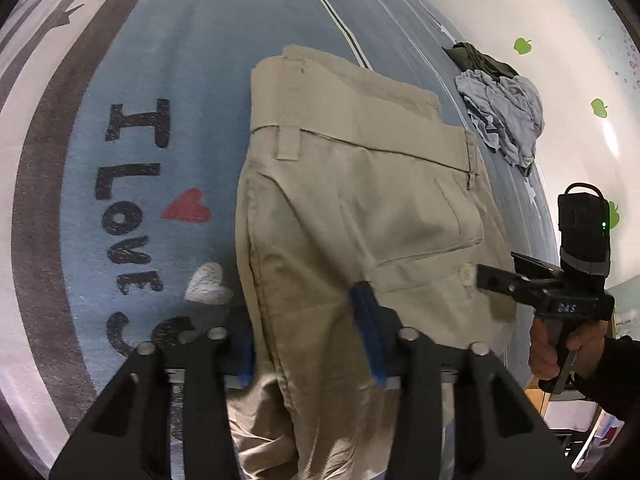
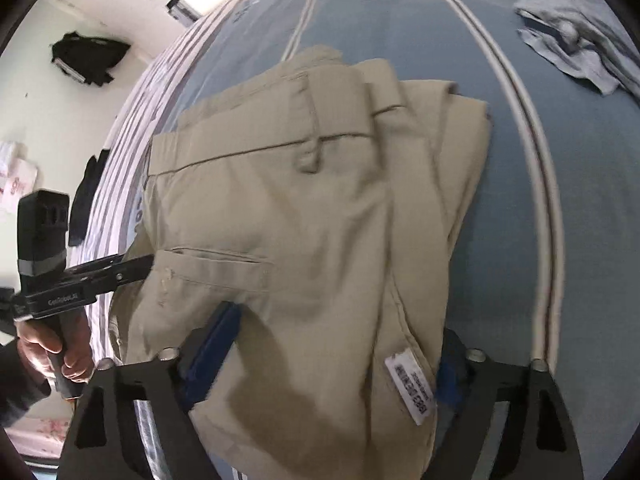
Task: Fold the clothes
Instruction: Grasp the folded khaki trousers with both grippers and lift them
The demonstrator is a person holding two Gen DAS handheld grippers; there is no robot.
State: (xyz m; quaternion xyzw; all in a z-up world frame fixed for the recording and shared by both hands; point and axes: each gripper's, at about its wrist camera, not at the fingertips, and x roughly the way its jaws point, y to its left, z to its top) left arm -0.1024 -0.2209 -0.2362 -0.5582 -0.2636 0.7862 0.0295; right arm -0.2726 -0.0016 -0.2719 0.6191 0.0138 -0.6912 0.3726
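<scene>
Khaki trousers (image 1: pixel 352 200) lie folded on the blue bedspread (image 1: pixel 192 60), waistband and back pocket facing up. My left gripper (image 1: pixel 310 344) straddles the trousers' near left edge, its blue pads apart with fabric between them. In the left wrist view my right gripper (image 1: pixel 496 276) touches the trousers' right edge by the pocket button. In the right wrist view the trousers (image 2: pixel 320 220) fill the middle, with a white label (image 2: pixel 412 390) near my right gripper (image 2: pixel 332 344), whose pads are spread around the cloth. My left gripper (image 2: pixel 136 268) shows at the left edge.
A crumpled grey-blue garment (image 1: pixel 504 116) and a dark green one (image 1: pixel 480 60) lie at the bed's far right; the grey one also shows in the right wrist view (image 2: pixel 576 48). The bedspread bears "I LOVE" lettering (image 1: pixel 128 200) and hearts. Dark clothes (image 2: pixel 88 60) lie beyond the bed.
</scene>
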